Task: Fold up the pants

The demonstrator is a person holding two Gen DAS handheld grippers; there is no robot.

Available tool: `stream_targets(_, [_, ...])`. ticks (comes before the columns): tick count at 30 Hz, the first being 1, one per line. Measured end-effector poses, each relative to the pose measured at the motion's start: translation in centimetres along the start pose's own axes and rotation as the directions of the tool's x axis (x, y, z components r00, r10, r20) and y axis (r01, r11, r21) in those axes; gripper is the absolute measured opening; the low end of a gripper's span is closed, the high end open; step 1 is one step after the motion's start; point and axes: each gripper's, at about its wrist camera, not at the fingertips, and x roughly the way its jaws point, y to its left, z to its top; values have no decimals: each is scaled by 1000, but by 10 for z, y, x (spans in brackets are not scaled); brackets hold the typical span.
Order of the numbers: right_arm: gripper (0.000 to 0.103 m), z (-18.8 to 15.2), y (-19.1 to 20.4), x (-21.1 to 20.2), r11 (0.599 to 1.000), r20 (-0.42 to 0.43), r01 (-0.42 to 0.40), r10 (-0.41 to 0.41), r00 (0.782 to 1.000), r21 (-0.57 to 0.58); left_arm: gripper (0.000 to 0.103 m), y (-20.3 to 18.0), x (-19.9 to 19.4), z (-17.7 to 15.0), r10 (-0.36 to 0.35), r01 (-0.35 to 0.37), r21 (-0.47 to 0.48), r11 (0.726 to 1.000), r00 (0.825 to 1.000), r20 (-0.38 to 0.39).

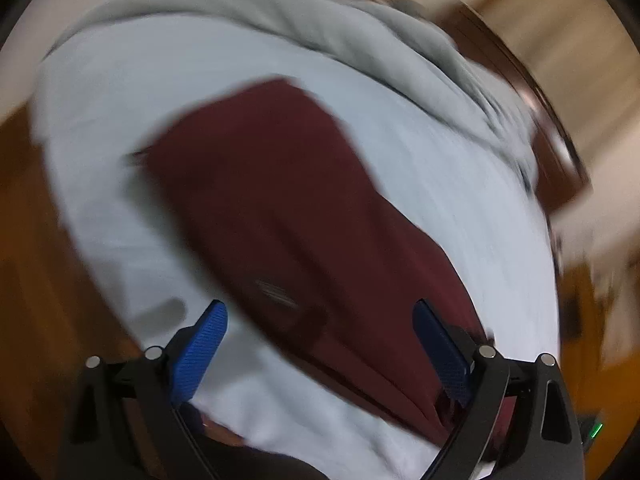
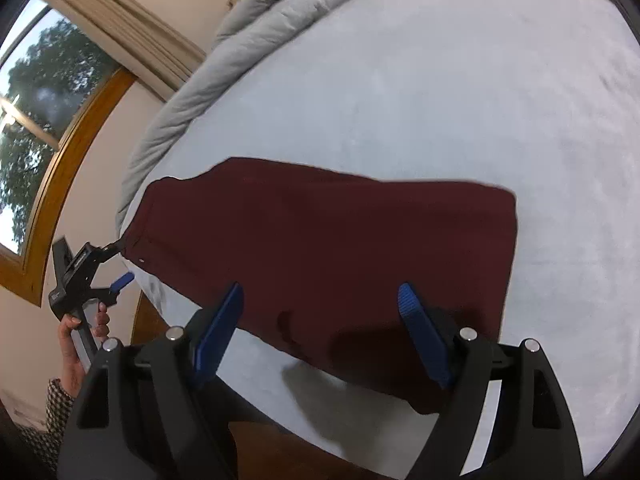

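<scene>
Dark red pants [image 1: 280,200] lie folded into a long flat band on the pale blue bed sheet [image 1: 120,100]. The left wrist view is motion-blurred; my left gripper [image 1: 320,306] hangs open above the near end of the pants, nothing between its blue pads [image 1: 200,344]. In the right wrist view the pants [image 2: 320,240] stretch across the sheet [image 2: 440,80]. My right gripper [image 2: 320,288] stands open over their near edge, pads clear of the cloth. The left gripper [image 2: 118,264] also shows there, open beside the left end of the pants, held by a hand [image 2: 76,332].
A rumpled grey duvet [image 2: 280,12] is bunched along the far side of the bed. A wood-framed window [image 2: 32,120] with a curtain sits in the wall to the left. Wooden floor [image 1: 32,240] borders the bed, and dark wooden furniture [image 1: 540,120] stands beyond it.
</scene>
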Motion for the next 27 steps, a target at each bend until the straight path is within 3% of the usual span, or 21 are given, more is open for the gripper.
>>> stream_targets(4, [80,-3,-8,12,999,-33,17,-16,999,39,93,45,16,17,-64,62,-148,987,998,-8])
stream_targets(6, [78,-4,-11,17,999,-43,30,-28,999,44,93,52,28,25,-112,109,-156,982,994,-14])
stream_targets(14, [79,-3,-7,27,998,-51,58,-57,997,30,93,47,63,48,-84,75,-174,982,995,-45])
stream_targets(15, [79,-3,-7,28,998,-53,62,-60,997,25,93,45,62,48,-80,71,-170,983,996,-44])
stream_targets(17, [79,-3,-7,29,998,-56,66,-65,996,18,91,25,42,48,-142,142,-114,983,990,7])
stream_targets(20, [80,-2,-8,31,998,-57,63,-62,996,25,90,1,16,47,-260,260,0,966,963,71])
stream_targets(21, [80,-1,-9,31,998,-56,61,-59,997,29,90,-5,15,49,-264,264,15,964,961,75])
stream_targets(23, [80,0,-10,31,998,-56,59,-57,997,32,90,-8,31,54,-186,185,20,983,982,46])
stream_targets(24, [80,0,-10,31,998,-56,56,-54,997,34,91,-6,41,56,-123,123,11,992,992,33])
stream_targets(25, [80,0,-11,31,998,-55,52,-50,997,36,91,0,56,58,-16,16,-10,1000,1000,-4])
stream_targets(26, [80,0,-12,31,998,-55,48,-46,997,37,91,7,70,59,28,-30,-39,999,999,-42])
stream_targets(27, [79,0,-14,31,998,-54,42,-40,998,40,91,9,75,58,23,-25,-47,999,999,-40])
